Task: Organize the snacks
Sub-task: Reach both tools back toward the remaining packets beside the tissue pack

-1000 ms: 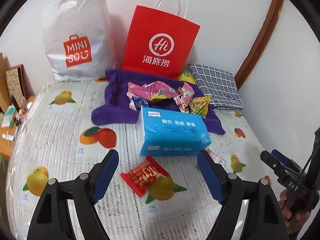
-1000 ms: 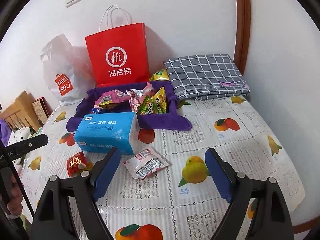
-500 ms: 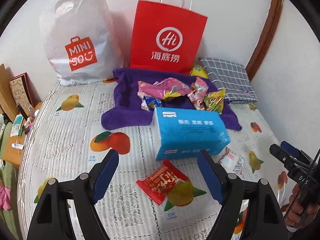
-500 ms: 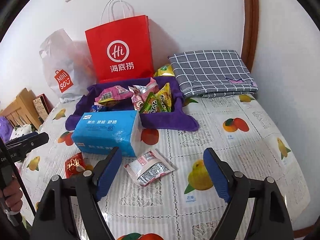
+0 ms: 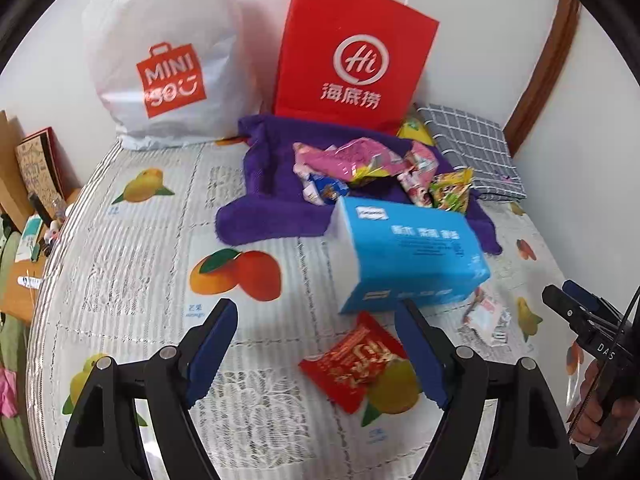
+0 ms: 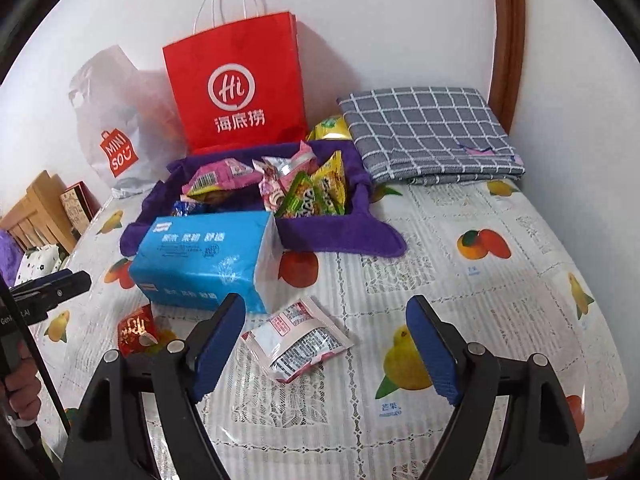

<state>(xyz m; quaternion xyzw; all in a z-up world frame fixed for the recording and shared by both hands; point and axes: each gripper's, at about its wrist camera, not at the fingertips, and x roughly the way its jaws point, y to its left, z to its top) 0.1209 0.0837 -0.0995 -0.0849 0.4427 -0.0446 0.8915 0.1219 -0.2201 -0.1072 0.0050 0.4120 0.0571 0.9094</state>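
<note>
Left gripper (image 5: 316, 354): jaws spread wide, nothing between the pads. Red snack packet (image 5: 354, 364) lies flat on the table just inside the right pad, which hides its right edge at 3 o'clock; no contact visible.

Right gripper (image 6: 326, 350): jaws apart, empty. White snack packet (image 6: 296, 338) lies on the tablecloth between the two pads, untouched, nearer the left pad; print on it too small to read.

Blue tissue pack (image 6: 208, 258) at 12 o'clock of both packets, close behind them; in the left wrist view it is motion-blurred and hides part of the white packet.

Purple cloth tray (image 6: 340, 236) behind the pack holds a heap of snack bags (image 6: 308, 192); their lower parts are cut off by the pack and the tray's front wall. A yellow bag (image 6: 330, 128) is half hidden behind the tray.

Red paper bag (image 5: 352, 60) and white plastic bag (image 5: 168, 64) stand against the wall at 12 o'clock.

Bare fruit-print tablecloth (image 6: 500, 300) lies open toward 3 o'clock in the right wrist view; the table edge curves away at 9 o'clock in the left wrist view.
</note>
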